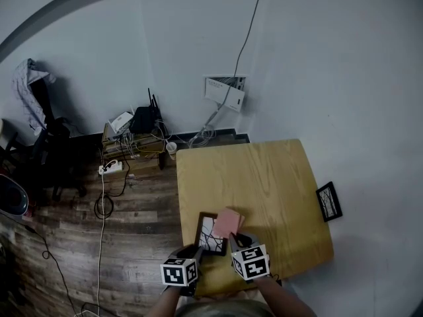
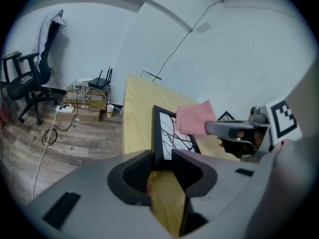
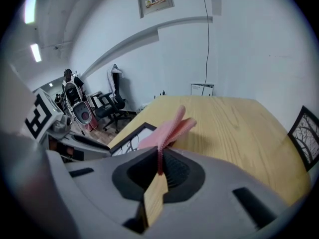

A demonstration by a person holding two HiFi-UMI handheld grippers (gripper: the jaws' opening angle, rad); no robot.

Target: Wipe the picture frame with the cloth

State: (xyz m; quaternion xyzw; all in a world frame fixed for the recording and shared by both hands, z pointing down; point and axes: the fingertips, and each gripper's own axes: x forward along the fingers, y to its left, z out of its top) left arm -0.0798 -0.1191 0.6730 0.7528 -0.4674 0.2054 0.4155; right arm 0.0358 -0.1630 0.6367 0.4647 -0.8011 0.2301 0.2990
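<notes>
You grip picture frame (image 2: 167, 129) and cloth (image 1: 229, 222).
Your left gripper (image 2: 164, 162) clamps the picture frame; your right gripper (image 3: 160, 166) pinches the cloth over it.

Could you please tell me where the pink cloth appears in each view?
Head view: cloth low centre, over the picture frame.
Left gripper view: cloth right of centre, overlapping the picture frame.
Right gripper view: cloth at centre, pinched in the jaws.
Shared landmark: the picture frame.
</notes>
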